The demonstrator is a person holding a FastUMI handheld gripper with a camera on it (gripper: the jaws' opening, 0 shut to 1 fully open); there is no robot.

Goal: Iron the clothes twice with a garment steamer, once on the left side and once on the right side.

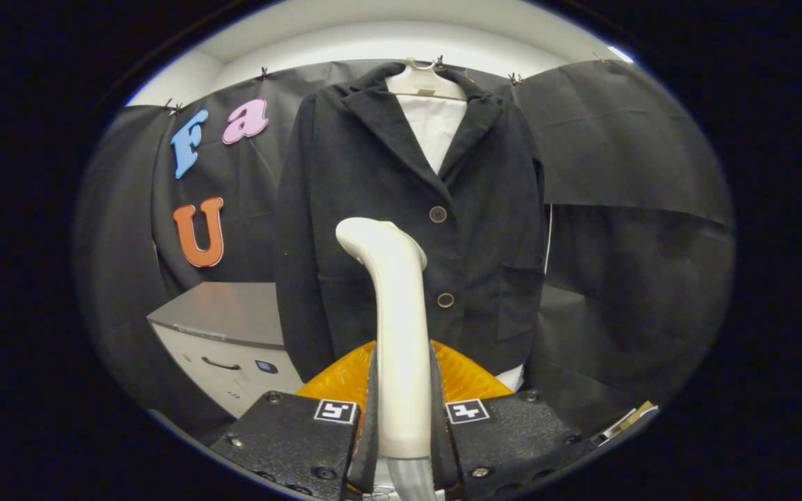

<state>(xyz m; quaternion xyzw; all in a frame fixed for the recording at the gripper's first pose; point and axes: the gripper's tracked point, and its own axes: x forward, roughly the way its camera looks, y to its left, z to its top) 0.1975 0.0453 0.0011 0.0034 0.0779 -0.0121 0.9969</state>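
**Steamer wand in my tongs, jacket straight ahead**

My tongs (pixel 402 410) are pinching the garment steamer wand (pixel 397 327): both fingers press on its smooth, cream plastic handle, one on each side. The handle rises upright from between the fingers and bends at the top into a rounded head that points toward the jacket (pixel 408 229). At the bottom, a grey ribbed hose (pixel 409 480) leaves the handle between the finger bases.

The jacket hangs beyond the fingers on a pale hanger (pixel 423 82), against the booth's black cloth wall (pixel 624 181). It is dark, matte and slightly napped, with notched lapels, two round brown buttons (pixel 438 213) down the front, and a white lining or shirt showing in the neck opening. The steamer head overlaps the jacket's front, just left of the button line; I cannot tell whether it touches the cloth.

Left of the jacket's sleeve edge, a grey cabinet (pixel 223 327) with a flat top and a drawer handle stands near the hem. Right of the jacket there is open room in front of creased black cloth. An orange, ridged, translucent piece (pixel 464 376) sits just ahead of my fingers, below the hem.
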